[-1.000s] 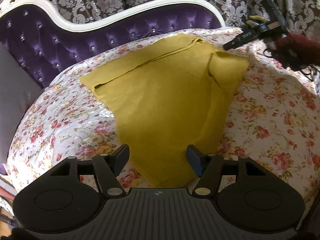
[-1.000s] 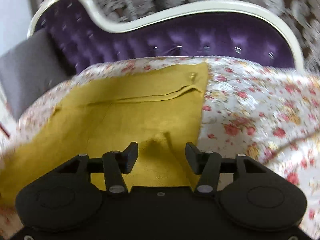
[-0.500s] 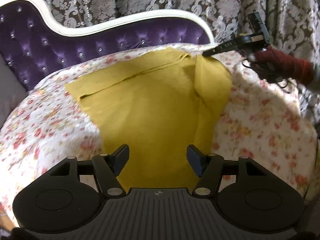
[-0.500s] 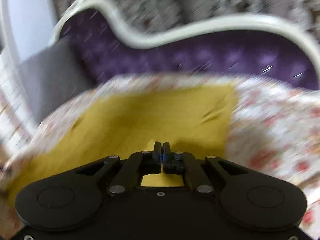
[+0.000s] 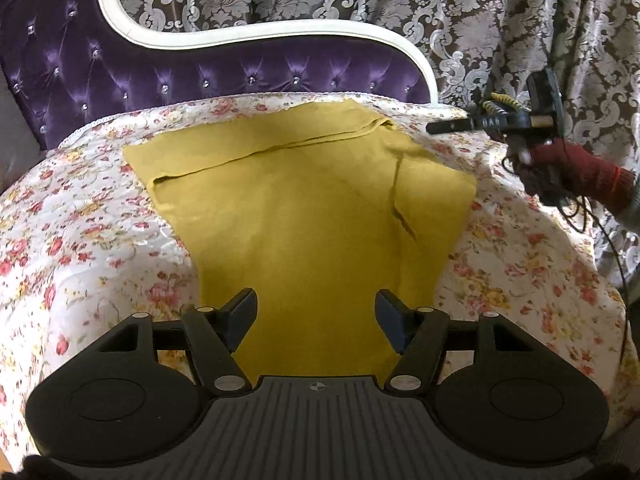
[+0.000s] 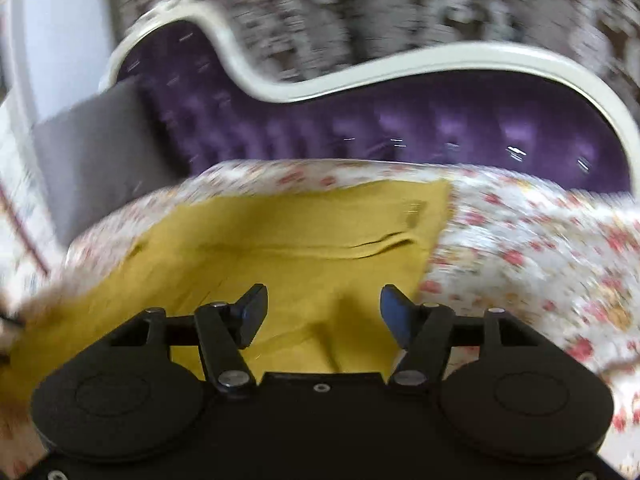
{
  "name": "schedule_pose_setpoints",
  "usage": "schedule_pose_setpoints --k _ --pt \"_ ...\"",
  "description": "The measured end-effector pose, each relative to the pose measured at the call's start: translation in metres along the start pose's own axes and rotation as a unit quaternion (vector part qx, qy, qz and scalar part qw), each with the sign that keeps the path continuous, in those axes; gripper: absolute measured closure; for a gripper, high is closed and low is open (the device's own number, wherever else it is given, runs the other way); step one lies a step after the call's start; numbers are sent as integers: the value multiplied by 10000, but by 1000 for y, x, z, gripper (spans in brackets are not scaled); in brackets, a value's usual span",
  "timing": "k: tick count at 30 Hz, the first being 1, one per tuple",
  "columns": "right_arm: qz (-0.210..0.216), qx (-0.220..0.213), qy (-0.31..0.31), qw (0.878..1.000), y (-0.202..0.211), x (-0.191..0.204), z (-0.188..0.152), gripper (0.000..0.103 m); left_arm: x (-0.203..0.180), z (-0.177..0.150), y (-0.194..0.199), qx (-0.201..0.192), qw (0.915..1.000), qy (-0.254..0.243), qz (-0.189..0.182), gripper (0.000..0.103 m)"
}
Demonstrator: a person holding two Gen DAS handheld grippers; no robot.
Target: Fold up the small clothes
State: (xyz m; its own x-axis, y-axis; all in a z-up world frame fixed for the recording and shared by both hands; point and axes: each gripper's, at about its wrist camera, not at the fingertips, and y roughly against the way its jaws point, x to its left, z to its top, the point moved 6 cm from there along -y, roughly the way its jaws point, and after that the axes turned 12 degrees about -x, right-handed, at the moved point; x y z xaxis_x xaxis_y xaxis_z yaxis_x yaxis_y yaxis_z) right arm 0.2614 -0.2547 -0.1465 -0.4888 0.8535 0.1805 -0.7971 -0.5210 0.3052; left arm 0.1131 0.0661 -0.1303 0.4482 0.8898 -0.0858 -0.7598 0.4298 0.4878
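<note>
A mustard-yellow garment (image 5: 304, 208) lies spread on the floral bedspread (image 5: 80, 240), with one side flap folded inward on its right (image 5: 432, 196). My left gripper (image 5: 316, 314) hovers open over the garment's near hem, nothing between its fingers. In the left wrist view my right gripper (image 5: 440, 127) is seen side-on at the far right corner of the cloth, held by a hand in a red sleeve (image 5: 576, 168). In the blurred right wrist view the right gripper (image 6: 324, 312) is opening above the yellow garment (image 6: 280, 256), its pads clear of the cloth.
A purple tufted headboard (image 5: 200, 72) with a white frame rises behind the bed. Patterned curtains (image 5: 480, 20) hang behind it. A grey cushion (image 6: 92, 152) leans at the left of the headboard. A dark cable (image 5: 616, 264) trails from the right hand.
The right gripper's jaws snapped shut half a second ago and now stand apart again. The left wrist view swung left to right across the bed, bringing the garment to the centre.
</note>
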Motion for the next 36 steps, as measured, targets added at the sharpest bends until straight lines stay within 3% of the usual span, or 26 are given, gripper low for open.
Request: schedule_pose_setpoints --k 8,9,10,11,13,16,20,23,28,36 --pt "314 732 624 9949 -32 18 -24 36 -4 -7 14 27 10000 43 76 38" --pt "374 810 610 9941 -34 18 -27 43 -4 -8 16 33 9999 45 87 37" --pt "478 920 527 9932 -35 18 -29 65 -4 -9 16 34 9999 53 92 37" --pt "573 1034 416 9921 -35 18 -31 79 -4 -9 17 32 9999 63 97 36" --pt "719 1048 355 9913 -32 23 -28 89 -2 -9 17 24 9999 84 93 36" --pt "723 693 561 9934 -21 30 -11 91 0 -6 15 -16 9999 89 56 35" --pt "-339 -22 224 9992 -21 -11 26 91 3 3 9 -134 9998 116 23 33" --pt "-941 147 180 9953 -33 -40 25 91 5 9 4 -257 9995 190 -25 30" --pt "-851 389 58 9956 -40 -39 8 90 10 14 -12 -270 9994 173 99 30" --pt "-745 444 -131 9961 -42 -34 -2 89 33 39 -44 -277 9967 -466 611 30"
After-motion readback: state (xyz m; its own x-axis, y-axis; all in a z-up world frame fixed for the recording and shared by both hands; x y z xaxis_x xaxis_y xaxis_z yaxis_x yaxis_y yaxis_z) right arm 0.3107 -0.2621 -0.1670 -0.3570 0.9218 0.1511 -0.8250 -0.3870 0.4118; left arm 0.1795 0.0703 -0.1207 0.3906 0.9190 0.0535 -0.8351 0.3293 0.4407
